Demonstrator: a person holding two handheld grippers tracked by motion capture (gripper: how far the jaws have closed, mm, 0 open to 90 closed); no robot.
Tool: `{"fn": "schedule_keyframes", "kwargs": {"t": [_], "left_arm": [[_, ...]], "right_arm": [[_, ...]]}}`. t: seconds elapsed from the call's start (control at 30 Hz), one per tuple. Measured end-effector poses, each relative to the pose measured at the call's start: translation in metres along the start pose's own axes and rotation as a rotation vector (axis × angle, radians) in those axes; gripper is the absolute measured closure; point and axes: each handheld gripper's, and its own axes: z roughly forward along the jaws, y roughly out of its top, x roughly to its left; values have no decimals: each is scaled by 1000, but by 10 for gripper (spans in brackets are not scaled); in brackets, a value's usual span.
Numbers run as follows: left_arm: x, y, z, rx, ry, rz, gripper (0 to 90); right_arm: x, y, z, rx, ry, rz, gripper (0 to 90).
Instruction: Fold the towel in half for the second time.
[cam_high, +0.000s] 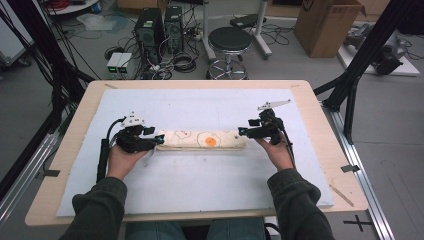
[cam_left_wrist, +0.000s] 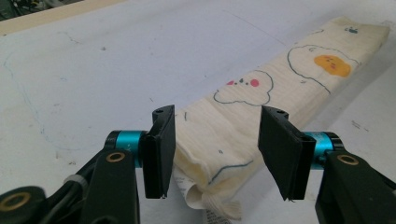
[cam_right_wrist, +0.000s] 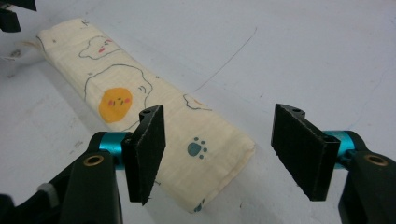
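High view: folded cloth (cam_high: 201, 140) between left tongs (cam_high: 151, 139), right tongs (cam_high: 243, 132)

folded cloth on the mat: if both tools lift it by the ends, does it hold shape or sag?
Probably sags: the folded cloth is soft woven fabric, with loose layers splaying at the end between the left tool's open jaws. It looks light for its size. Unlikely to slip, given the textured weave, but the folds may open, since the right tool stands open around only one end.

You get even, bright overhead light: the white mat (cam_high: 200, 170) shows mild glare and soft short shadows beside the folded cloth (cam_left_wrist: 261, 102). The high view looks coarse; close gripper parts blur slightly.
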Motion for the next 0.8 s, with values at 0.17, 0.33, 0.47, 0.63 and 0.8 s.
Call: {"fn": "schedule_keyframes", "kwargs": {"t": [0.17, 0.33, 0.47, 0.63, 0.8], "left_arm": [[-1, 0, -6, -5, -11, 2, 434], [-3, 0, -11, -11, -14, 6, 418], [-4, 0, -15, -13, -15, 7, 401], [-4, -4, -21, -16, -8, 13, 370], [0, -13, -28, -9, 4, 9, 354]], "right_arm": [[0, -1, -6, -11, 1, 9, 306], [1, -2, -10, -19, 1, 6, 287], [1, -5, -13, -22, -1, 12, 254], [-2, -10, -17, -22, -6, 7, 225], [-1, -14, -22, -30, -6, 11, 215]]}}
